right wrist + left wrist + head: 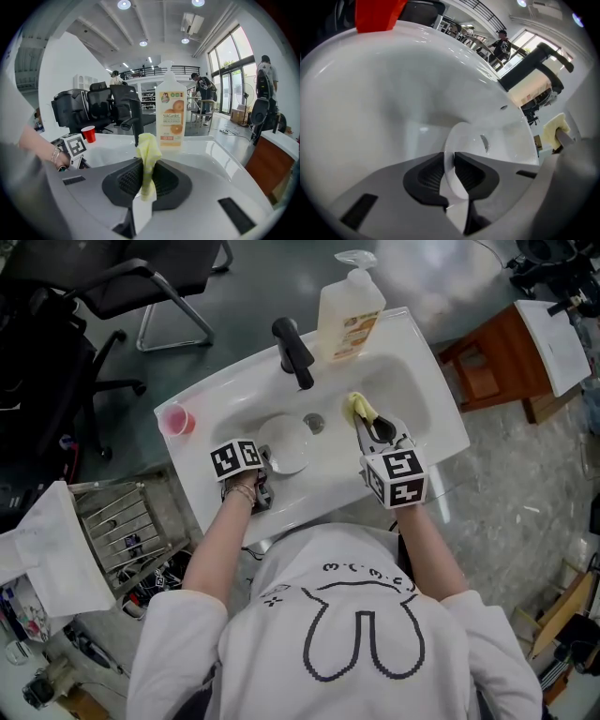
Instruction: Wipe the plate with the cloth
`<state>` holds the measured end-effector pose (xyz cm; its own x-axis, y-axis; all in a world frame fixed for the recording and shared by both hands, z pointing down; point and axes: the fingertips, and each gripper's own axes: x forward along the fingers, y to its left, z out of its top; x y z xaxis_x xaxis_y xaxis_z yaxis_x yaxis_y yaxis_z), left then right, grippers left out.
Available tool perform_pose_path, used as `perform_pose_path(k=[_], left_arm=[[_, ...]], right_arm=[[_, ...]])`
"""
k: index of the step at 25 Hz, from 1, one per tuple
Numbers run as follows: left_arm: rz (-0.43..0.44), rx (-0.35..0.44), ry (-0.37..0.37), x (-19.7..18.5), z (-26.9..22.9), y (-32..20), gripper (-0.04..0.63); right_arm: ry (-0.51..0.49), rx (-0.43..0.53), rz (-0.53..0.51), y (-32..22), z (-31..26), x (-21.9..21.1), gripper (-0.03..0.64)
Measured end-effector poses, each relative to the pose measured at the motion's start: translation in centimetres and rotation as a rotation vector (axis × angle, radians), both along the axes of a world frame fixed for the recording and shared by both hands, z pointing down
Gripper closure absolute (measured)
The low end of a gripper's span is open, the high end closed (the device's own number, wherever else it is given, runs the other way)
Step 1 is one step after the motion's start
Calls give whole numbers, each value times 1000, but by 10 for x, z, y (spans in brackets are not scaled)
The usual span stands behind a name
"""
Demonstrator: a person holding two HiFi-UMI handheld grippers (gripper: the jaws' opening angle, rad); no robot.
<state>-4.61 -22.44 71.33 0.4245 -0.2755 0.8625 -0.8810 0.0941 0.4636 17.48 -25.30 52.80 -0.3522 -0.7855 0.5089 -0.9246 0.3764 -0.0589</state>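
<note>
White sink lies under both your tools, and office chairs and an open hall show behind it in the right gripper view.

Your left gripper points steeply down into the sink. Its jaws stand a little apart with the near rim of the plate between the pads. The rim runs up through the gap, and the pads flank it loosely and do not clamp it. From this tool, the plate reaches ahead toward the drain. The red cup sits on the sink's rim off to its left.

Your right gripper is clamped on the cloth. The yellow cloth is pinched between both pads, bunched above the jaw tips and hanging below them. Straight ahead of this tool stands the soap bottle on the far rim, and the black faucet is just to its left. The plate lies to the left of this gripper, apart from the cloth.
</note>
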Motion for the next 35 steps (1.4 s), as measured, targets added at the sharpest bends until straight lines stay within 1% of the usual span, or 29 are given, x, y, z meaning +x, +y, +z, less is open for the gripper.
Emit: perform_pose_path(k=[2, 8, 11, 13, 15, 17, 19, 23, 27, 32, 35], left_arm=[[21, -7, -50, -2, 5, 0, 514], [60, -16, -152, -6, 12, 2, 499], [122, -2, -218, -4, 13, 3, 495], [152, 6, -248, -2, 13, 4, 489], [152, 13, -263, -4, 13, 3, 488], [149, 24, -260, -3, 10, 2, 475], [154, 42, -246, -2, 4, 1, 429], [145, 102, -222, -3, -13, -7, 416], [142, 172, -205, -4, -35, -13, 402], [161, 272, -206, -7, -66, -19, 380], [142, 343, -206, -13, -86, -23, 371]], right_arm=[[5, 0, -2, 0, 0, 0, 568], [14, -1, 1, 4, -2, 2, 568], [16, 1, -2, 6, -2, 1, 568], [16, 4, -6, 7, -3, -1, 568], [14, 9, -10, 8, -5, -3, 568], [13, 14, -13, 9, -7, -4, 568], [11, 19, -14, 10, -8, -5, 568], [1, 35, -16, 11, -14, -8, 568], [-10, 53, -27, 12, -20, -16, 568], [-21, 87, -47, 14, -32, -28, 568], [-36, 107, -46, 15, -40, -32, 568]])
